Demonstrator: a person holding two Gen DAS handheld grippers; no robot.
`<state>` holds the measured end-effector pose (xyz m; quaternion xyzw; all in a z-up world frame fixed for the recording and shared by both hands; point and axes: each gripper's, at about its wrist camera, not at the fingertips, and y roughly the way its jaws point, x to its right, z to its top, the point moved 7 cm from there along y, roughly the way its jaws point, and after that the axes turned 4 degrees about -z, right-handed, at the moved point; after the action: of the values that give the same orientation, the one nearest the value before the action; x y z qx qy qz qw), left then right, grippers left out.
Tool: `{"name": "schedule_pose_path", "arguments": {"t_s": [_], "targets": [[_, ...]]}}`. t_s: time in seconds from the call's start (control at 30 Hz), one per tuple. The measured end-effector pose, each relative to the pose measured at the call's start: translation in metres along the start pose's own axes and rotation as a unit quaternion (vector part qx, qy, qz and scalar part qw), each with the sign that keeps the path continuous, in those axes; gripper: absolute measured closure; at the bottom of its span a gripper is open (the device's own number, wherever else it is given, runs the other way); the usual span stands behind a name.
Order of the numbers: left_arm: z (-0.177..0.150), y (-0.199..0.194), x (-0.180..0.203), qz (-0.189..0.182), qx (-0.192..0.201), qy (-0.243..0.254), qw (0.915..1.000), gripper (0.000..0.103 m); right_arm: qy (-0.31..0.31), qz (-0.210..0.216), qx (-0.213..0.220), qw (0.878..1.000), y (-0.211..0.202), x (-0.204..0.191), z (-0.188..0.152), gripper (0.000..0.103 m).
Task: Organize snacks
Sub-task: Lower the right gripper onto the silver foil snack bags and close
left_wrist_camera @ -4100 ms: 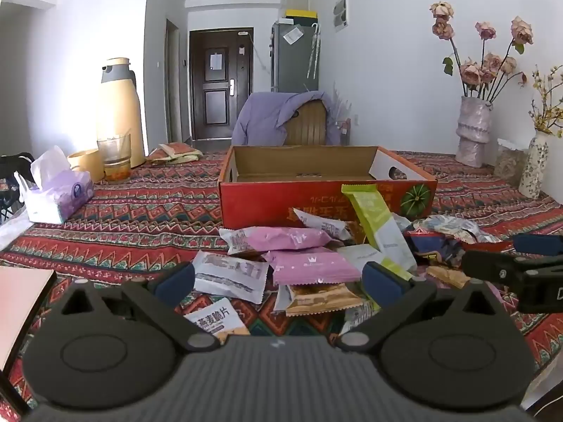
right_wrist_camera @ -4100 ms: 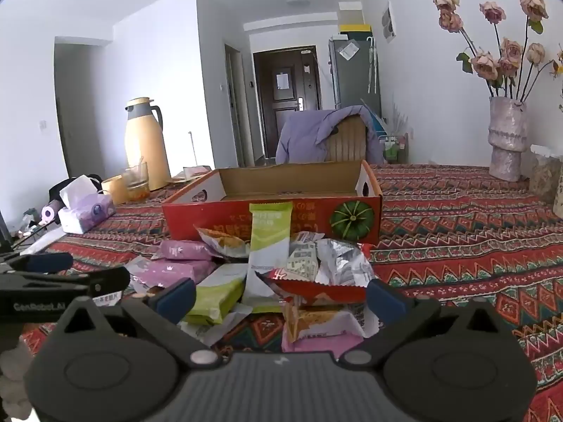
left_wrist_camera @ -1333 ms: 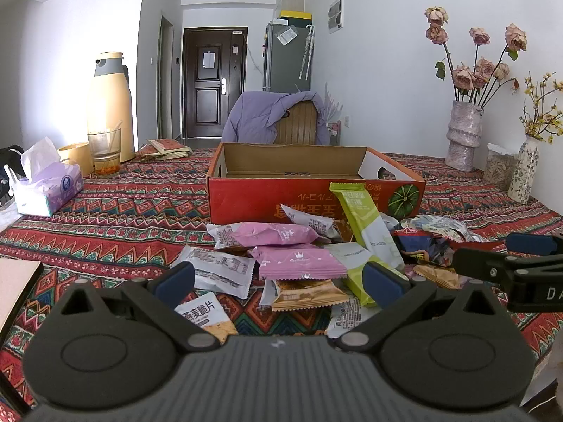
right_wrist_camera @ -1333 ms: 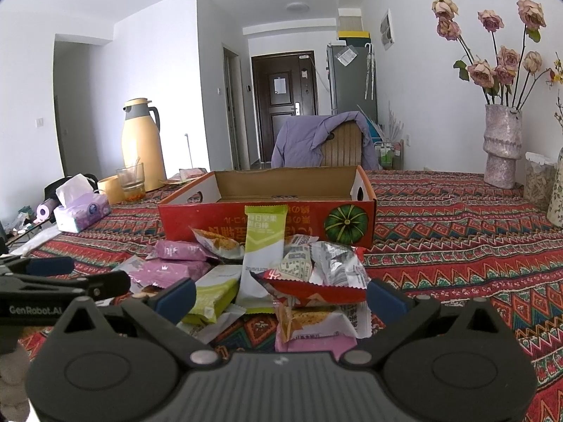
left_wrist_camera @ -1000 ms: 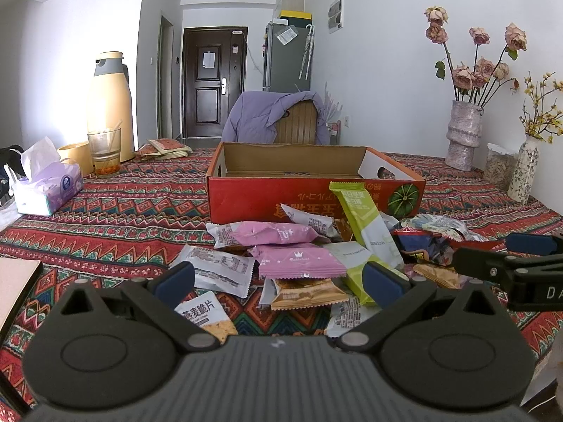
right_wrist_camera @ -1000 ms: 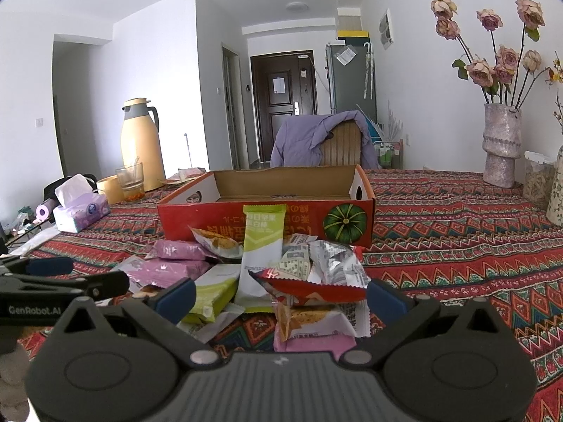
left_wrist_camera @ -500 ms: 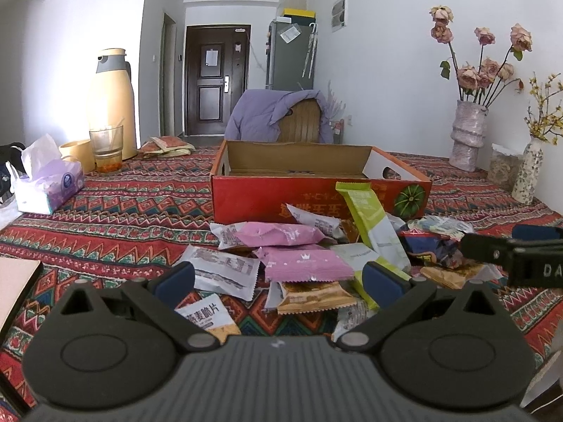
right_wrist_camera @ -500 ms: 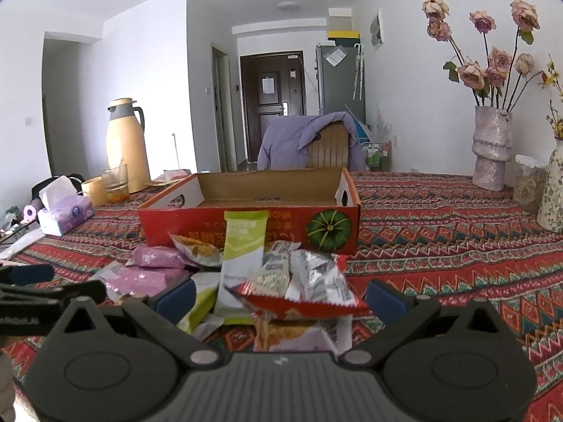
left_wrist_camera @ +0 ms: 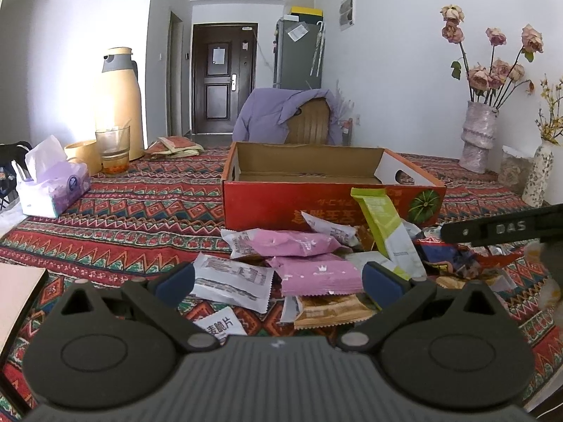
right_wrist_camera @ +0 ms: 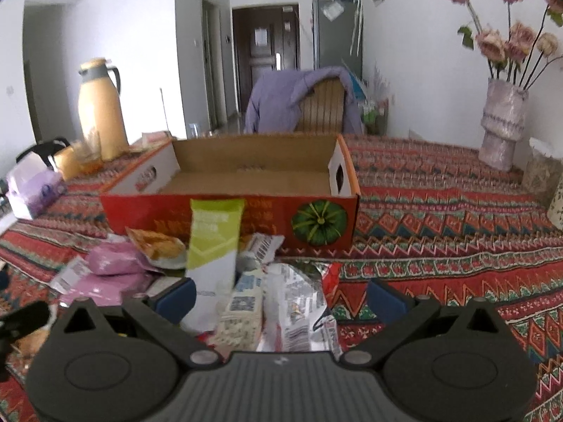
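A pile of snack packets lies on the patterned cloth before an open red cardboard box (left_wrist_camera: pixel 316 207) (right_wrist_camera: pixel 225 207), which looks empty. Pink packets (left_wrist_camera: pixel 309 272) (right_wrist_camera: pixel 109 262), a green-and-white packet (left_wrist_camera: pixel 383 228) (right_wrist_camera: pixel 213 246) leaning on the box, a white packet (left_wrist_camera: pixel 232 281) and an orange one (left_wrist_camera: pixel 330 311) show. My left gripper (left_wrist_camera: pixel 278 281) is open and empty just short of the pink packets. My right gripper (right_wrist_camera: pixel 281 295) is open over silver and white packets (right_wrist_camera: pixel 288 299). Its side also shows in the left wrist view (left_wrist_camera: pixel 499 228).
A yellow thermos (left_wrist_camera: pixel 118 102) (right_wrist_camera: pixel 100 105), a glass (left_wrist_camera: pixel 113 149) and a tissue pack (left_wrist_camera: pixel 52 186) stand at the left. Vases with dried flowers (left_wrist_camera: pixel 478 137) (right_wrist_camera: pixel 503 130) stand at the right. A chair with a purple garment (left_wrist_camera: pixel 288 116) is behind the box.
My right gripper has moved forward and up over the silver and white packets, toward the box. My left gripper has shifted only slightly. Both stay open.
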<state>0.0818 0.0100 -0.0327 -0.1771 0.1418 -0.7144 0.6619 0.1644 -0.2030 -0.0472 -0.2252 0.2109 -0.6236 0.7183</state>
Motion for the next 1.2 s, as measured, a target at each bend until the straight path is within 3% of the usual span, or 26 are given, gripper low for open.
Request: {"name": "schedule_pose_path", "arguments": {"t_s": [0.2,0.43,0.5,0.77,1.03,1.2], "targets": [[-0.002,0.002,-0.004,0.003,-0.006,-0.005,1.0000,0.000,0.007,0.000,-0.036,0.999,0.021,0.003,-0.005,0.004],[-0.006,0.005,-0.007,0.006,-0.015,-0.012,0.9998,0.000,0.006,0.008,-0.045,0.999,0.024,0.004,-0.014,0.026],[-0.006,0.005,-0.007,0.006,-0.016,-0.012,0.9998,0.000,0.006,0.015,-0.045,0.999,0.023,0.003,-0.016,0.028],[-0.007,0.006,-0.007,0.009,-0.022,-0.015,0.9996,0.000,0.012,0.017,-0.008,1.000,0.009,0.006,-0.015,0.043],[0.000,0.015,0.005,-0.002,-0.033,-0.017,0.9993,0.000,0.043,0.029,0.042,0.998,-0.010,0.017,-0.013,0.051],[0.009,0.025,0.017,0.002,-0.043,-0.011,0.9990,0.000,0.042,0.035,0.038,0.998,-0.009,0.018,-0.015,0.051]]}}
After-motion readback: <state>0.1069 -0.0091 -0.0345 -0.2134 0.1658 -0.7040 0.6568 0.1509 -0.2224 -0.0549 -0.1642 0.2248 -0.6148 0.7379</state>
